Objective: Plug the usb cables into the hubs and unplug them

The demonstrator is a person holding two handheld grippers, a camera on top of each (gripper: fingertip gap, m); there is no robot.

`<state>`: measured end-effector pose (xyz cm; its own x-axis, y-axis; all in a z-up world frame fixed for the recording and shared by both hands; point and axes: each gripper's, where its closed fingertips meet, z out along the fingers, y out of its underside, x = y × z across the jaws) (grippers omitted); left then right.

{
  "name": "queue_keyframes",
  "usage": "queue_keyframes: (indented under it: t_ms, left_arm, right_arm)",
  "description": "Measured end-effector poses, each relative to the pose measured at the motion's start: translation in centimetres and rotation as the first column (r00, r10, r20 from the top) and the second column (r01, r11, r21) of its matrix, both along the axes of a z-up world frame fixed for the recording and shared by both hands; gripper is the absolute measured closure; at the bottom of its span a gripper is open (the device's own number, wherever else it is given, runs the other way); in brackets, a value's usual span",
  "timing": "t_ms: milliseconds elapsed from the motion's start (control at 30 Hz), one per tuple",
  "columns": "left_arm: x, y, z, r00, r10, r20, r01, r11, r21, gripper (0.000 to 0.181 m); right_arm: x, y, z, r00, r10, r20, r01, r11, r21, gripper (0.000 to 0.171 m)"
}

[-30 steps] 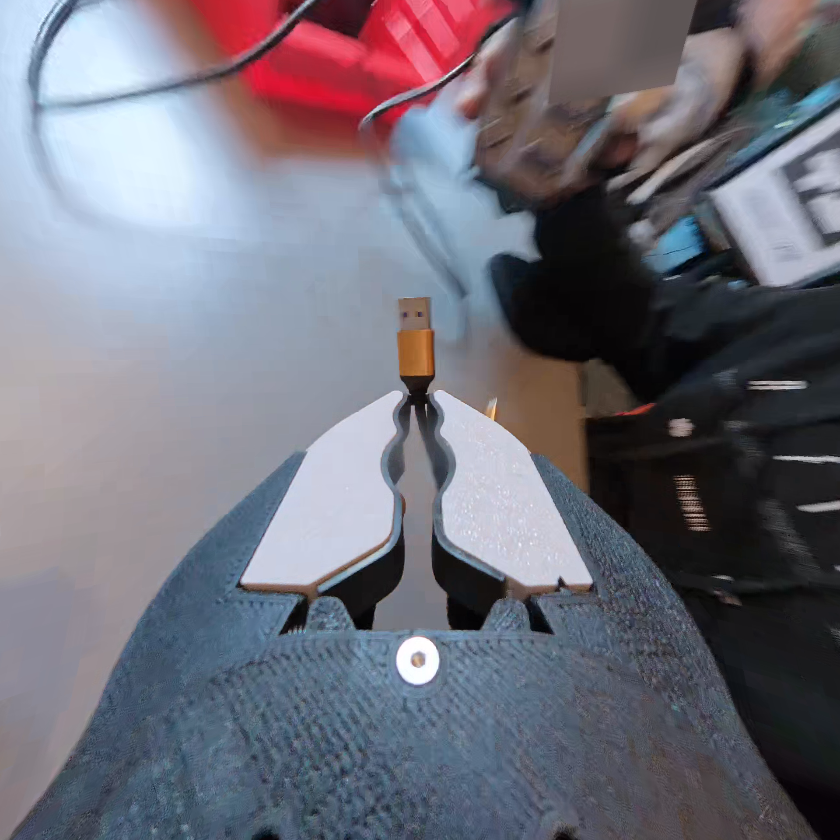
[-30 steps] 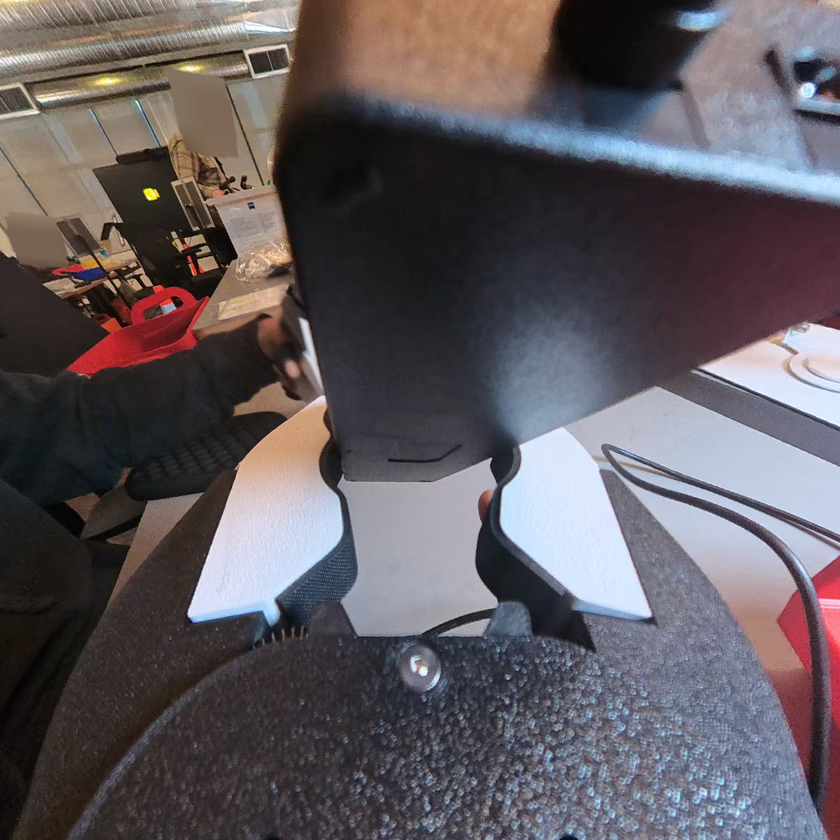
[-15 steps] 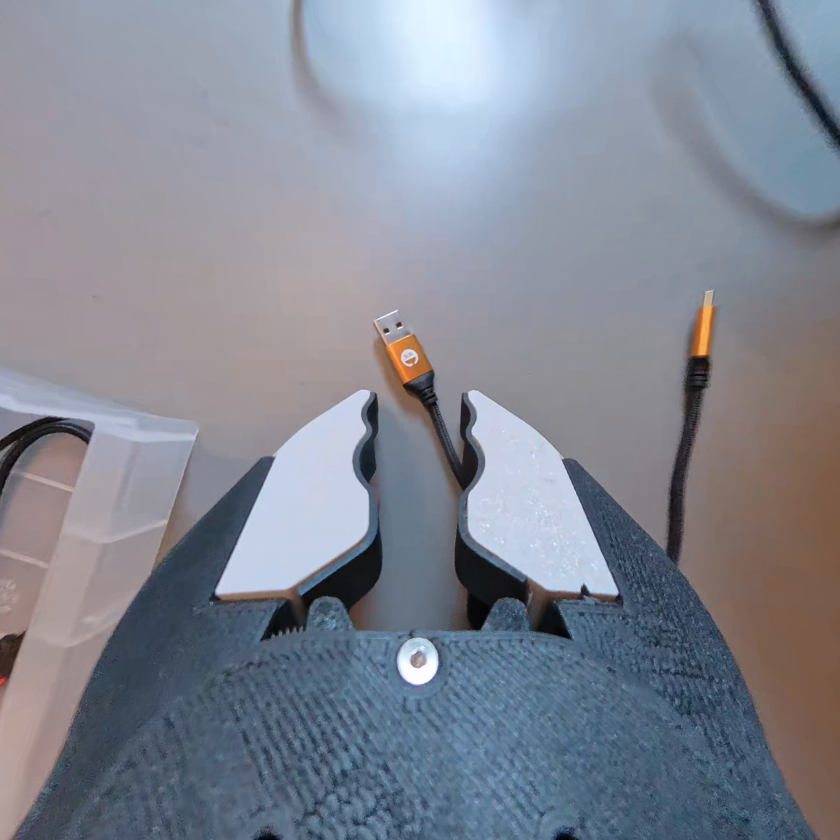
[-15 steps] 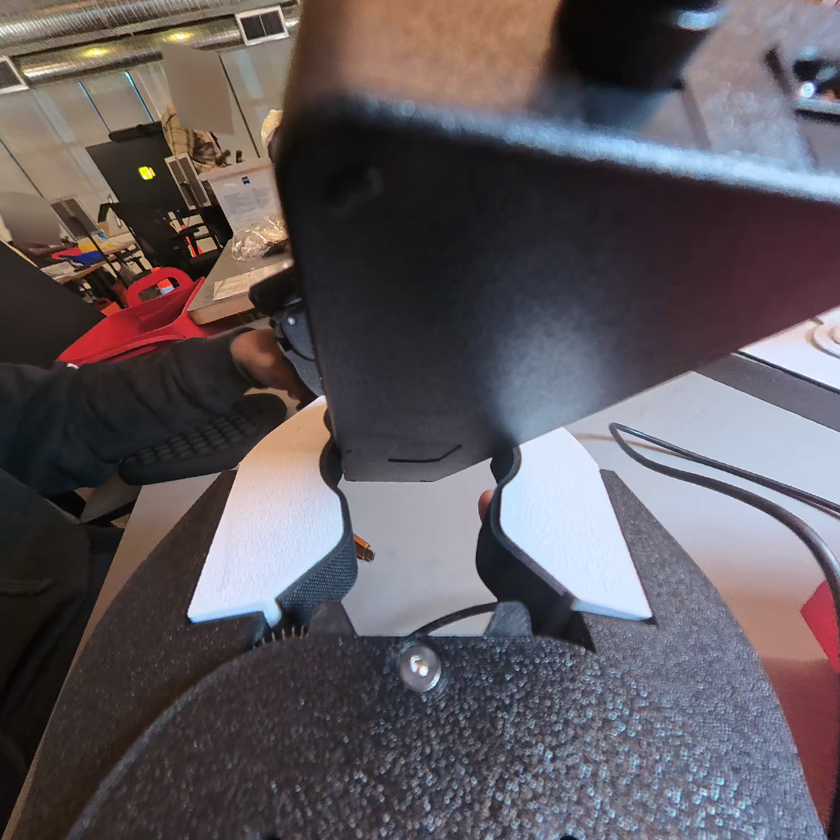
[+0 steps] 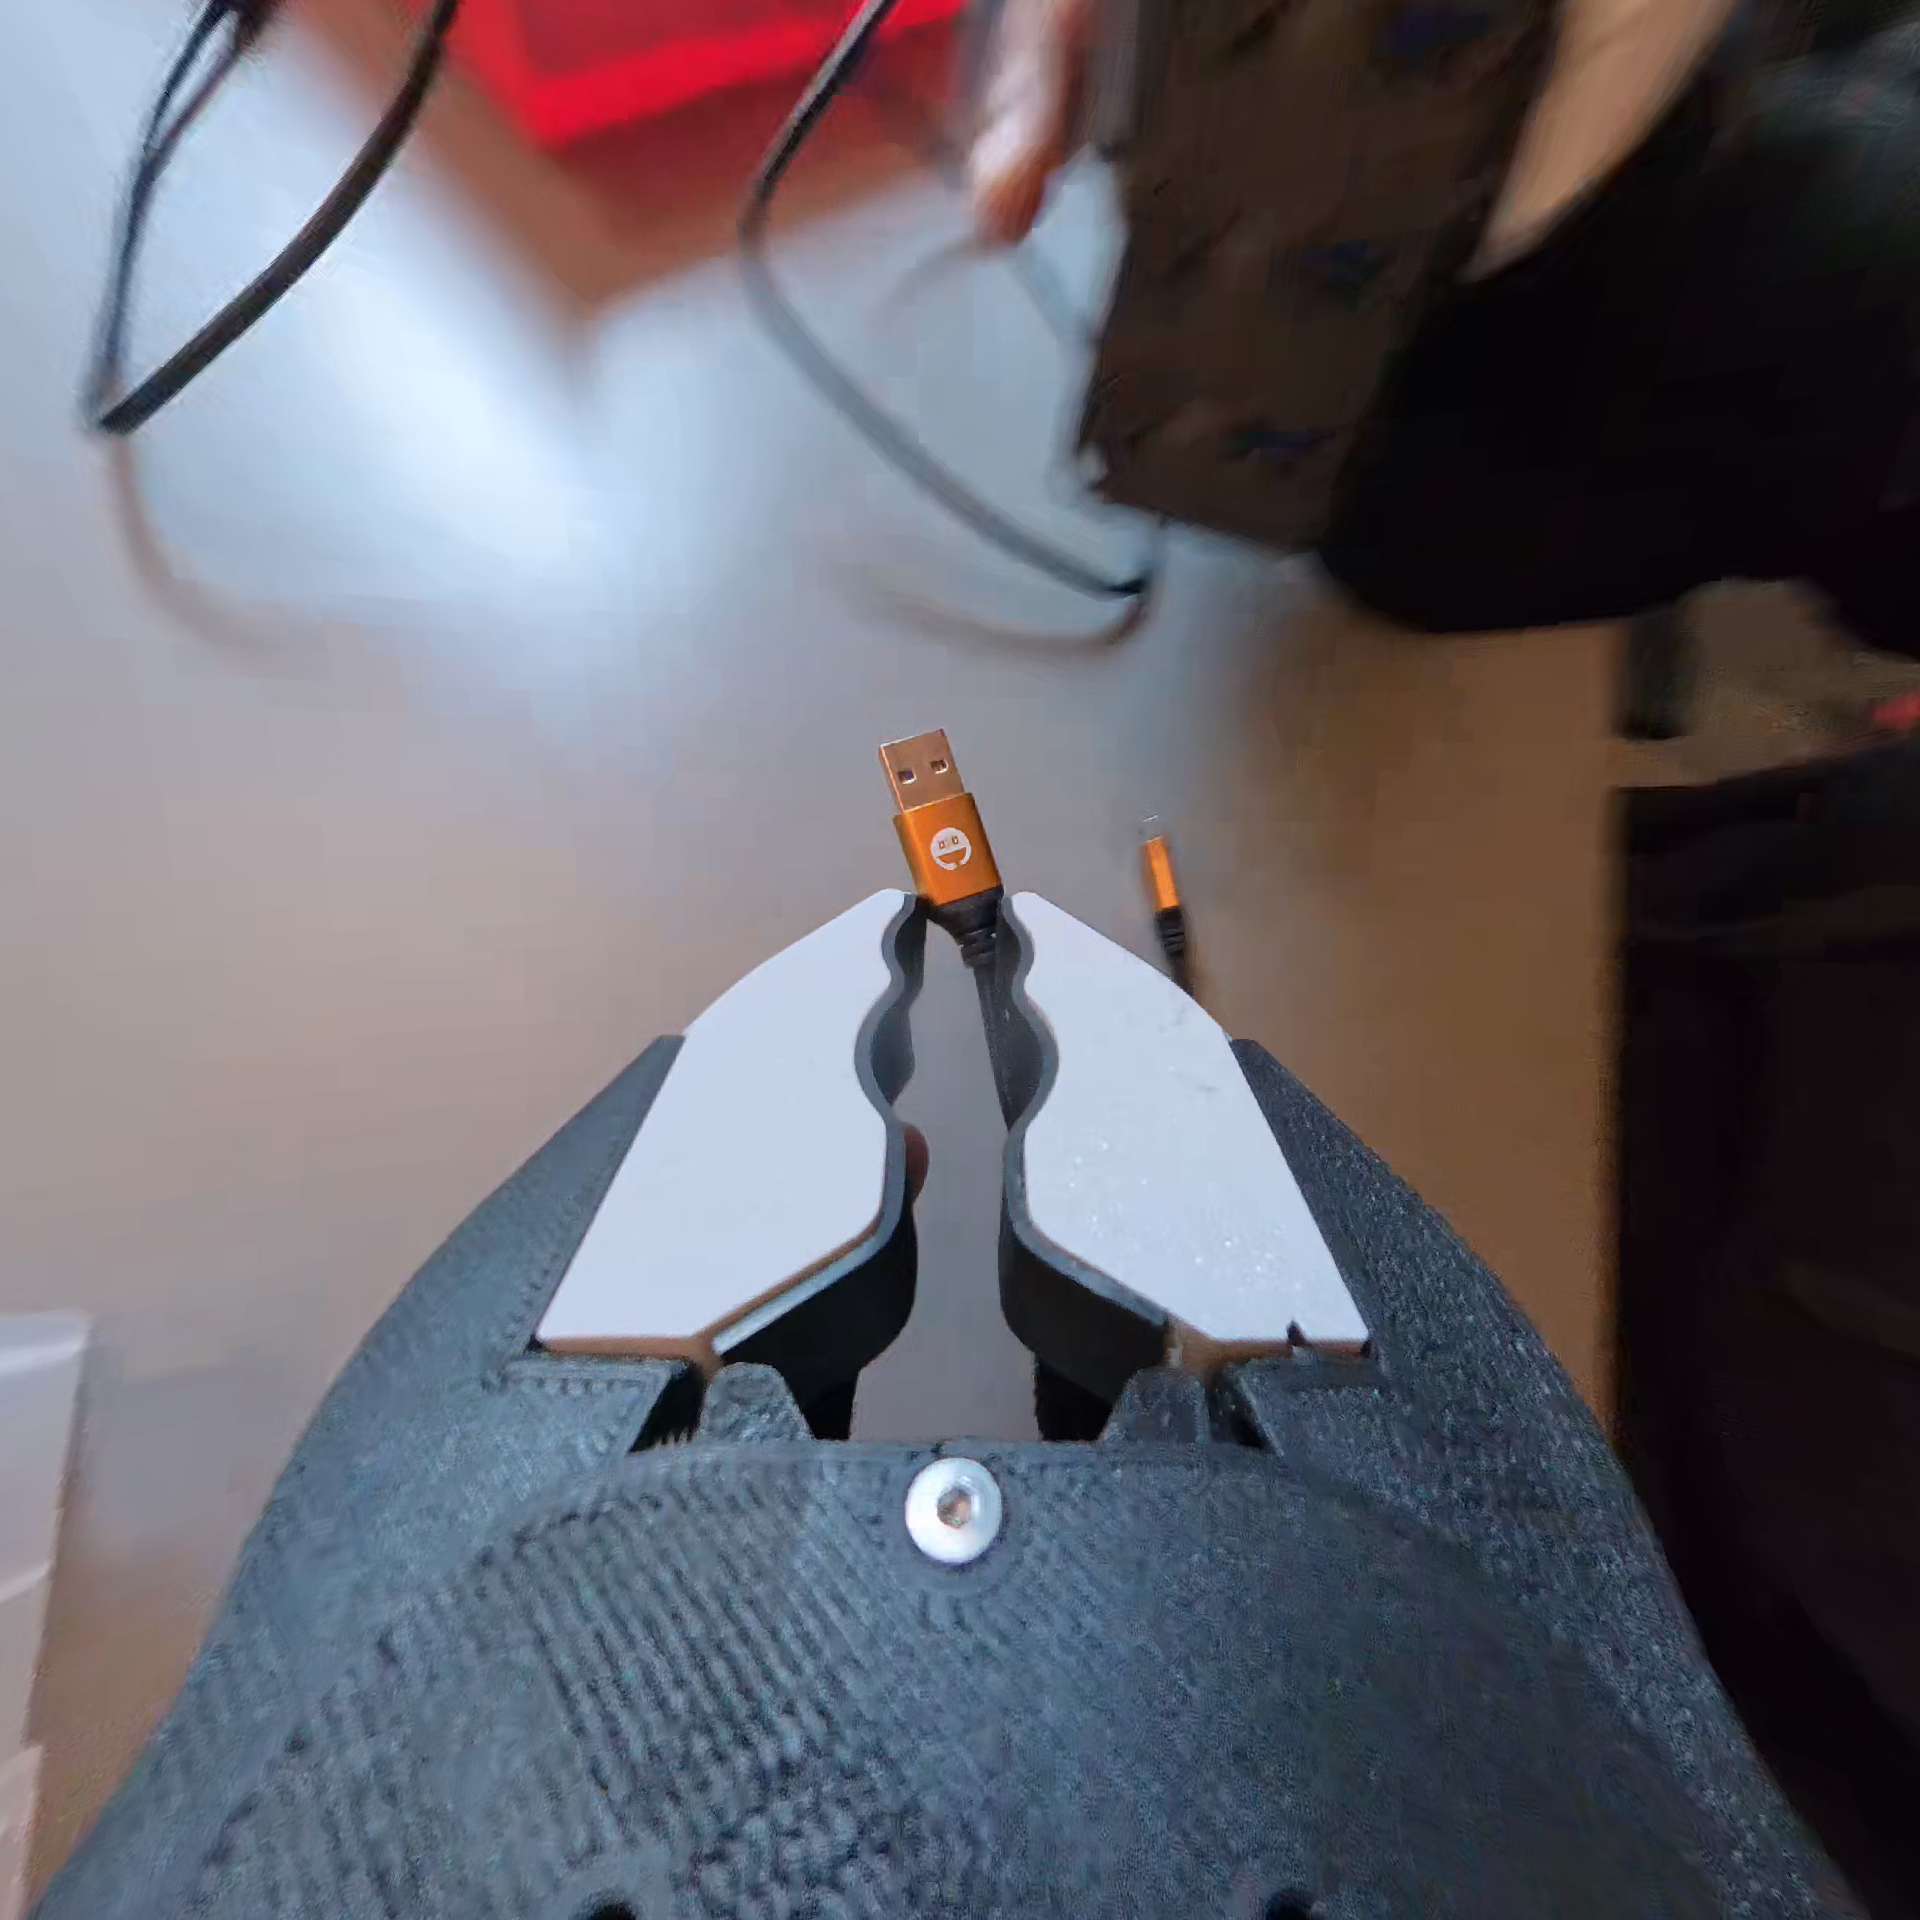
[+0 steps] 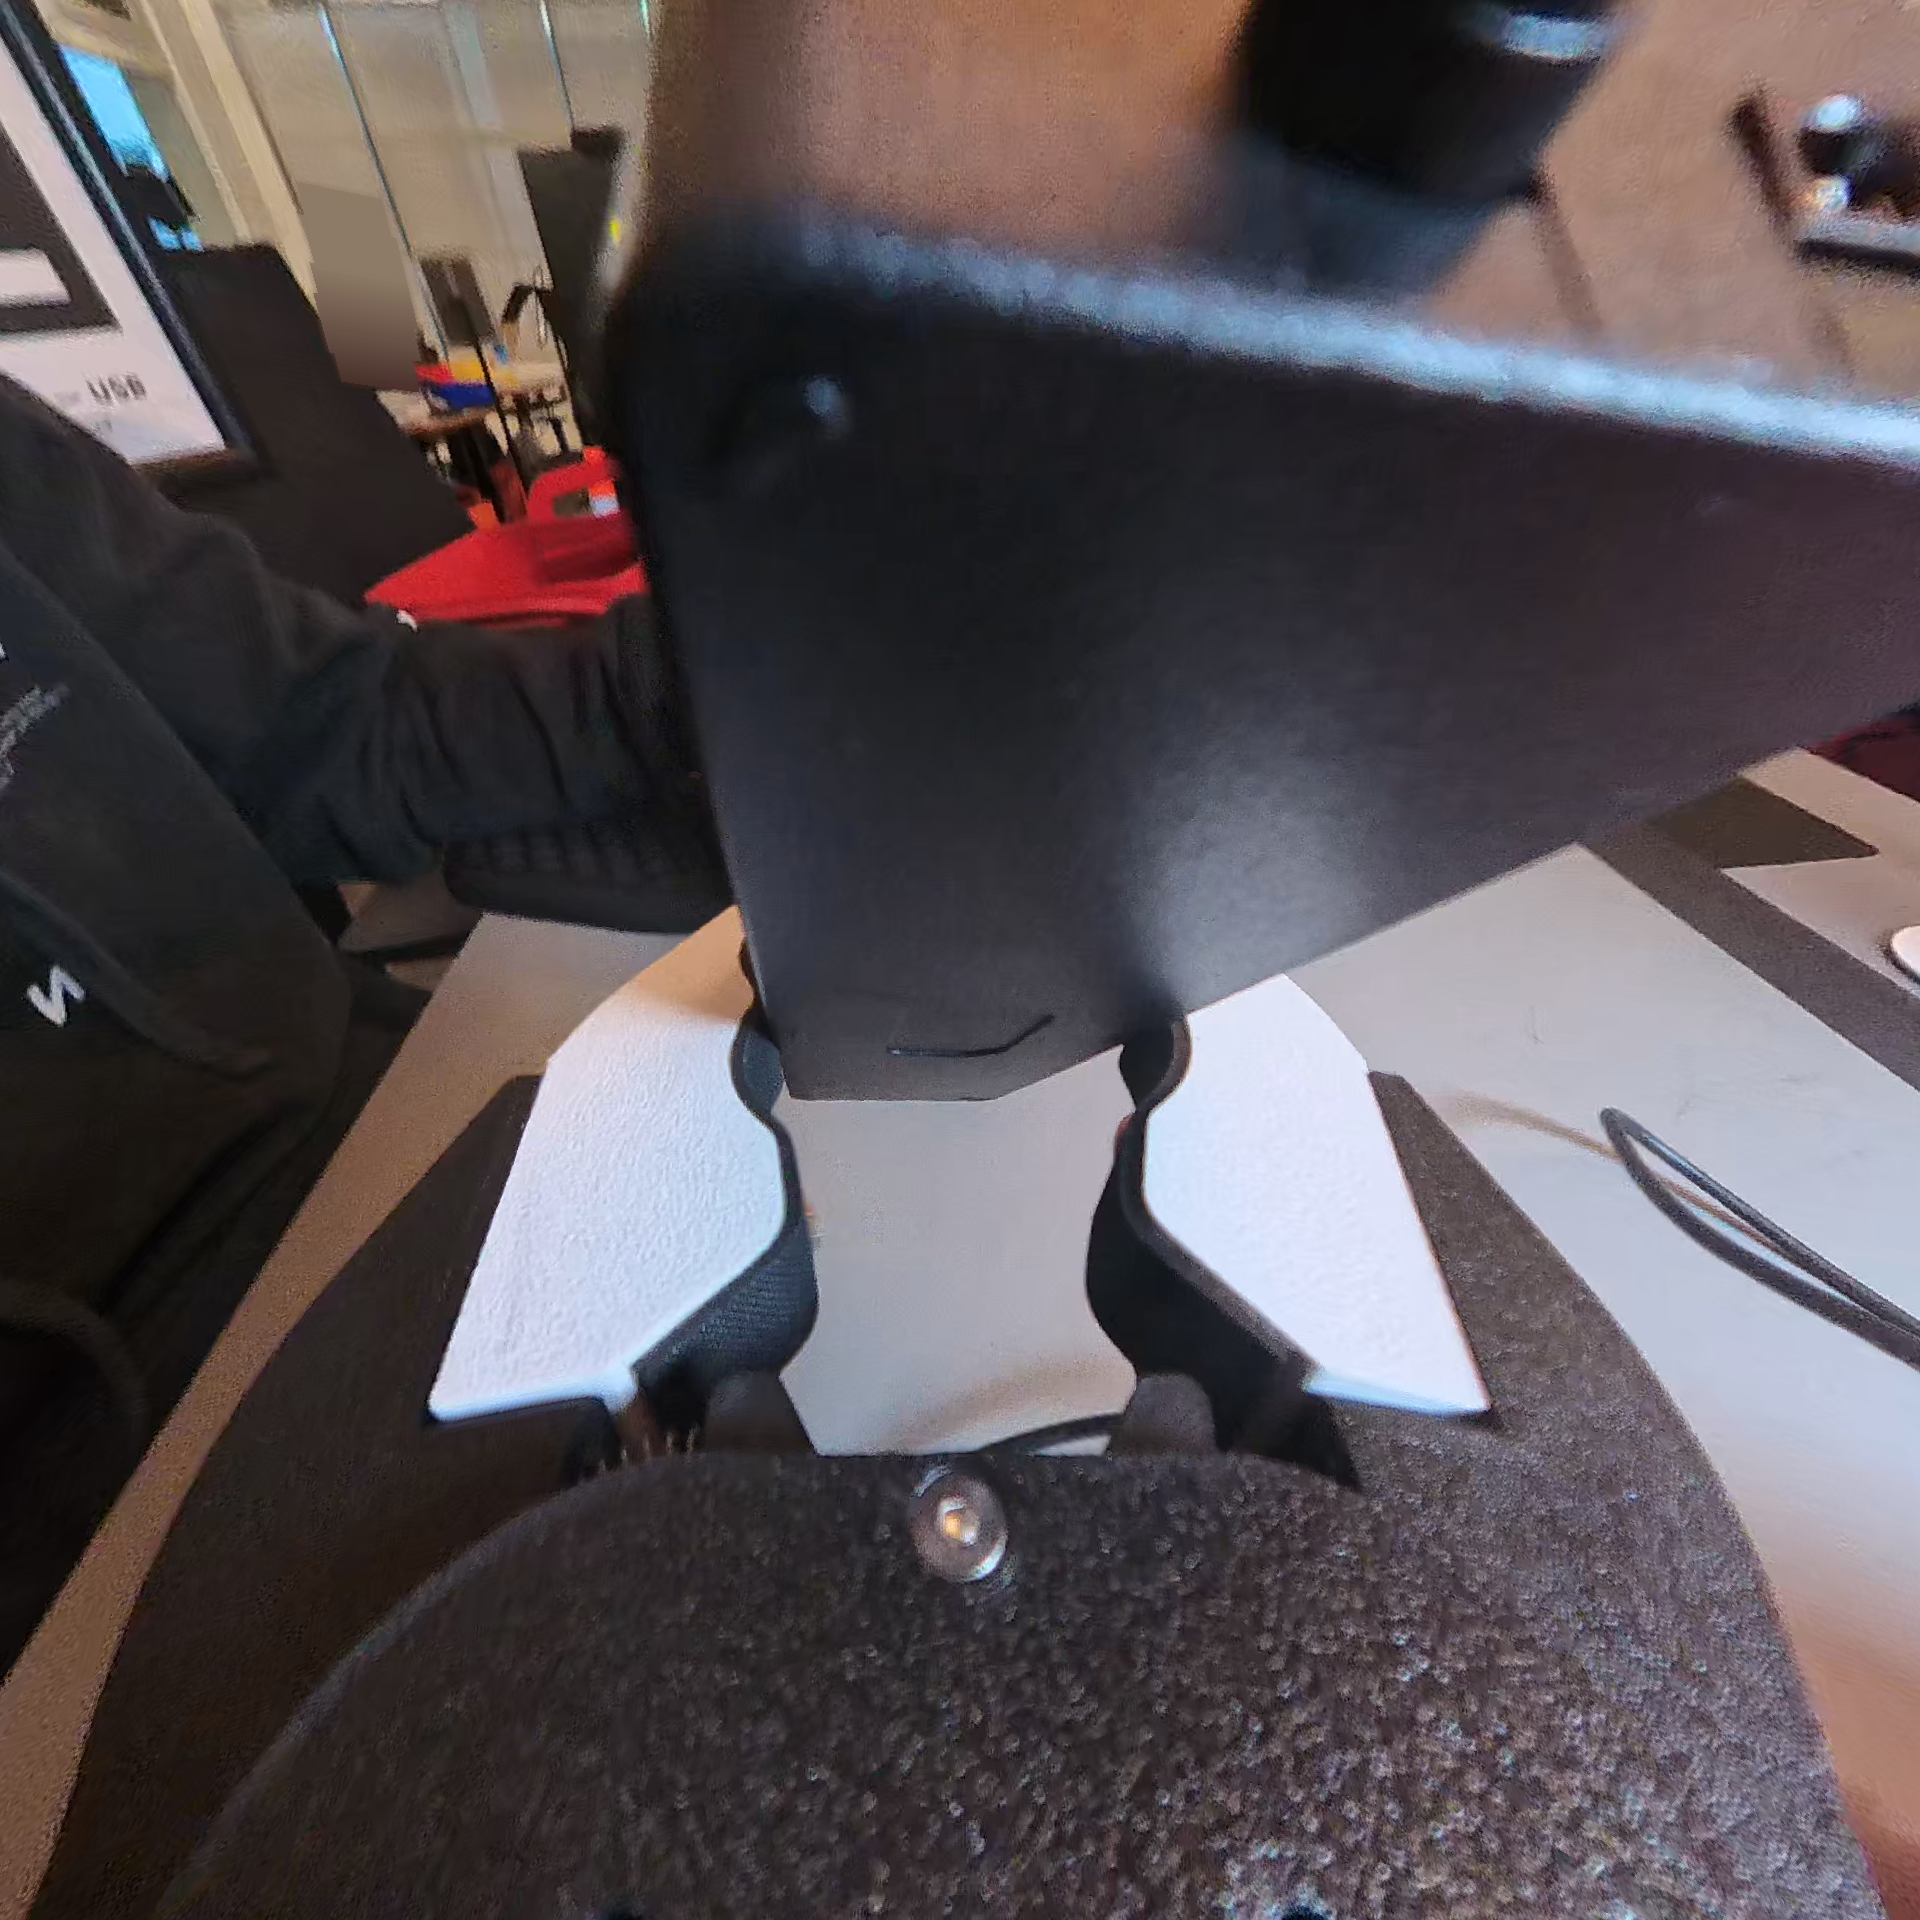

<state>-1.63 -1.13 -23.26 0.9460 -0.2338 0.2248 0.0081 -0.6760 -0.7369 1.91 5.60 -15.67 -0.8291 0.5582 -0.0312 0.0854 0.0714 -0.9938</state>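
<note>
My left gripper [image 5: 961, 914] is shut on the black collar of an orange USB-A plug [image 5: 935, 821]. The plug points forward and slightly left, above the pale table [image 5: 416, 935]. The cable's other orange connector [image 5: 1158, 873] shows just right of the fingertips. My right gripper [image 6: 961, 1039] is shut on the lower end of a large black hub [image 6: 1143, 675], which fills the upper part of the right wrist view. In the left wrist view a blurred dark shape with a hand [image 5: 1299, 312] hangs at the top right. I cannot tell whether it is the hub.
Black cables [image 5: 260, 260] loop across the table beyond the plug, near a red bin [image 5: 675, 62]. A clear plastic box [image 5: 31, 1455] sits at the left edge. The table edge [image 5: 1605, 935] runs down the right. A dark sleeve [image 6: 312, 707] and a black cable [image 6: 1766, 1247] show beside the hub. Left tips to right tips: about 12 cm.
Half a second ago my left gripper was open over the orange cable lying on the table. Now it is shut on it, plug lifted and pointing forward. The right gripper still holds the hub.
</note>
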Motion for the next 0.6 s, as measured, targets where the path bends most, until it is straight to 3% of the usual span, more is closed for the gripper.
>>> queue_keyframes:
  t_ms: [33,100,267,600]
  left_arm:
    - [1.3,-0.3,1.4,0.998,-0.056,0.029,0.055,0.998,0.027,0.168]
    - [3.2,-0.6,2.9,0.99,-0.136,0.029,0.134,0.99,0.044,0.168]
    - [5.5,-0.1,2.1,0.97,-0.244,-0.003,0.243,0.968,-0.062,0.168]
    - [5.3,0.0,2.3,0.901,-0.429,-0.064,0.382,0.855,-0.351,0.168]
  right_arm:
    - [0.0,-0.3,-0.5,1.0,0.009,0.005,-0.009,1.0,0.028,0.107]
    - [0.1,-1.0,-1.6,0.999,0.028,0.017,-0.029,0.995,0.09,0.107]
    - [0.5,-3.2,-4.1,0.998,0.056,0.029,-0.061,0.962,0.267,0.107]
    - [0.6,-4.5,-5.7,0.998,0.057,0.011,-0.056,0.917,0.395,0.107]
